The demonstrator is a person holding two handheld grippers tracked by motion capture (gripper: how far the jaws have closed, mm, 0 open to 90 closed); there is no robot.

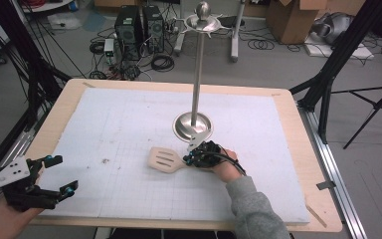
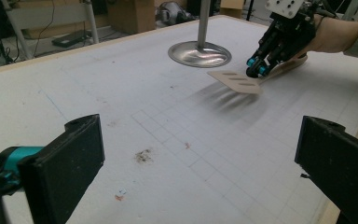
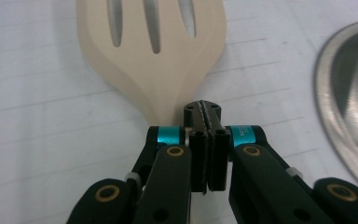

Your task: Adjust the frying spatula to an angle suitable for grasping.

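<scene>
A beige slotted spatula (image 1: 161, 159) lies just in front of the metal stand's round base (image 1: 193, 125). My right gripper (image 1: 187, 160) is shut on the spatula's neck, where the blade narrows. The left gripper view has the spatula (image 2: 235, 81) tilted a little above the mat, with a shadow under it and the right gripper (image 2: 256, 71) on its near end. In the right gripper view the pads meet at the neck (image 3: 203, 111) and the blade (image 3: 154, 70) reaches away from them. My left gripper (image 1: 62, 174) hangs open at the table's front left corner, its jaws wide apart and nothing between them (image 2: 200, 168).
The tall metal stand (image 1: 197, 74) rises from its base, and its top ring has hooks. A white gridded mat (image 1: 129, 119) covers the wooden table (image 1: 308, 149). Small dirt specks (image 2: 142, 156) mark the mat. Tripod legs, cables and computer cases stand on the floor around.
</scene>
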